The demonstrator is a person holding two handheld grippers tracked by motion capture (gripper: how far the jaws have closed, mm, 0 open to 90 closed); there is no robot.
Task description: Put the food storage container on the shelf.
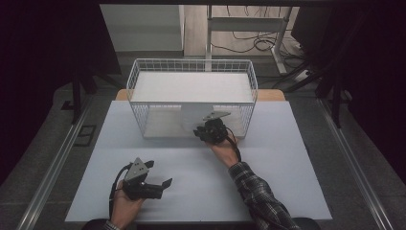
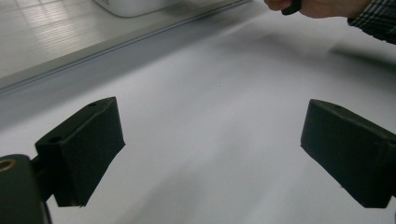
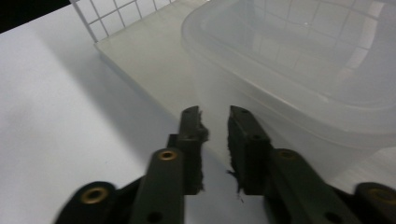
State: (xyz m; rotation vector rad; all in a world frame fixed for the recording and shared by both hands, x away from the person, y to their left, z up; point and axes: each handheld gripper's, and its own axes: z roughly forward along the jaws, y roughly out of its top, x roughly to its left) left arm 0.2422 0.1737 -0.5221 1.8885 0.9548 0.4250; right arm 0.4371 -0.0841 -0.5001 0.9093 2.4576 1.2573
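Nearest you, your left hand-held gripper [image 1: 160, 175] rests over the bare table [image 1: 201, 187], jaws wide apart and empty. Farther out, your right hand-held gripper [image 3: 215, 140] sits at the wire basket [image 1: 191, 67], jaws slightly apart with nothing pinched, just short of the translucent plastic container [image 3: 299, 79] lying inside. This looks like the approach to a grasp: next, line the jaws up on the container's rim and close.

A lab-like recording bay: white table [image 1: 201, 177] between floor rails [image 1: 52, 167], dark curtains [image 1: 43, 57] at left and right, loose cables [image 1: 253, 45] beyond a desk frame [image 1: 246, 26] at the far side
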